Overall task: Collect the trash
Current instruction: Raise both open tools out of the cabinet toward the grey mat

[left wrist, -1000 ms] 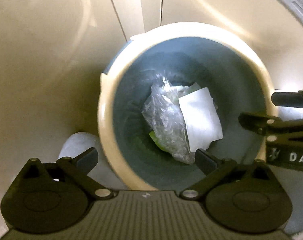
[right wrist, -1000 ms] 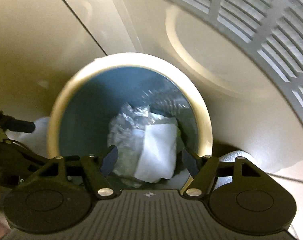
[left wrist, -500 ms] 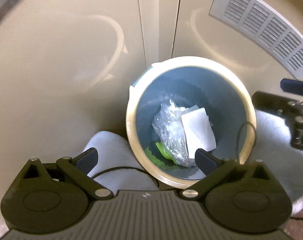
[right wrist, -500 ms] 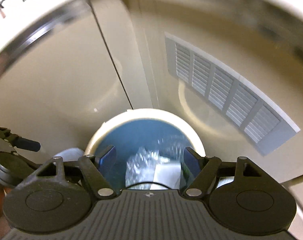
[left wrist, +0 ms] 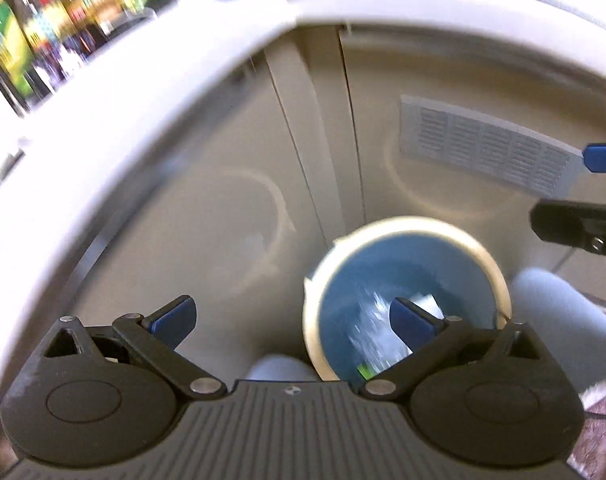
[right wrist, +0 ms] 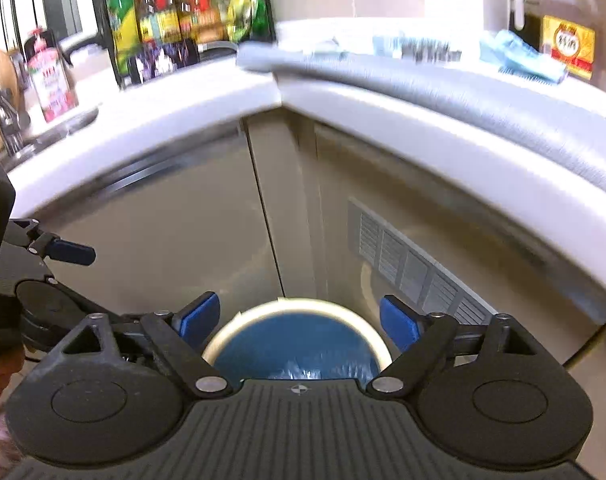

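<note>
A blue trash bin with a cream rim (left wrist: 407,227) stands on the floor against beige cabinet doors; it also shows low in the right wrist view (right wrist: 295,305). Inside it lie crinkled clear plastic (left wrist: 373,332), a white paper piece (left wrist: 425,303) and a bit of green (left wrist: 365,370). My left gripper (left wrist: 293,322) is open and empty, raised above and left of the bin. My right gripper (right wrist: 299,322) is open and empty, high above the bin. The right gripper also shows at the right edge of the left wrist view (left wrist: 583,224).
A white countertop edge (right wrist: 383,92) runs above the cabinets. On it stand bottles (right wrist: 159,16), a pink pouch (right wrist: 51,76), a blue cloth (right wrist: 519,56) and a large oil jug (right wrist: 569,20). A grey vent grille (right wrist: 411,264) sits in the right cabinet door.
Both grippers have risen away from the bin and tilted up. The bin looks smaller and the countertop has come into view. Both stay open and empty.
</note>
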Tool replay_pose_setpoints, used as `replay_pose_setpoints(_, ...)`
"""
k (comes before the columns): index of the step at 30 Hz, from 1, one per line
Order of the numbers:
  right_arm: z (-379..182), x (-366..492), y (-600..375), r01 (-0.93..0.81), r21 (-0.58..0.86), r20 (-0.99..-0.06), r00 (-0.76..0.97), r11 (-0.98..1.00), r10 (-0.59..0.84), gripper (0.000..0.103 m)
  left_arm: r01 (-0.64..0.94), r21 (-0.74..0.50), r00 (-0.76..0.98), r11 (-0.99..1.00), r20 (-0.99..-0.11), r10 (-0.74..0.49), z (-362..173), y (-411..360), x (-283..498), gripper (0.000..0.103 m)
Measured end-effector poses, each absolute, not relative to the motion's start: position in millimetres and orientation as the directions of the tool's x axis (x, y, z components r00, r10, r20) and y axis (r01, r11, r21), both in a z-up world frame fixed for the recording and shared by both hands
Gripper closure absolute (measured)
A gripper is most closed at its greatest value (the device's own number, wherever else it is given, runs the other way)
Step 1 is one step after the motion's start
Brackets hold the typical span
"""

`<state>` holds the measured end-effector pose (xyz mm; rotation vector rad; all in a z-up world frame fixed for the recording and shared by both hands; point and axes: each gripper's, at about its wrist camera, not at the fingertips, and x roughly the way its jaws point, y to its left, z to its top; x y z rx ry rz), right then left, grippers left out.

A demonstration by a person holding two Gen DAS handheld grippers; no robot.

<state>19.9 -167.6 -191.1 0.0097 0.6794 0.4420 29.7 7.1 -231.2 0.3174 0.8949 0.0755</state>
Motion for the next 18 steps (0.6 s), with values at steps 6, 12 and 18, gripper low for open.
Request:
replay_pose_setpoints(6,-165,6,-171,-0.403,0.125,-0.529,0.746,0.906,0.405,0.012,0.024,0.274,0.720,0.961,-0.672,0.174,-186,7,19,0.000)
replay_pose_setpoints(12,-152,-4,-174,-0.383,0.113,-0.464,0.795,0.917,0.390,0.009,0.014,0.168,0.737,0.986,-0.667,0.104,-159,5,17,0.000)
replay_pose_setpoints(18,-157,-4,-180,-0.367,0.141,-0.492,0.780,0.919,0.387,0.009,-0.004,0.147,0.719,0.989,-0.687,0.105,-162,6,16,0.000)
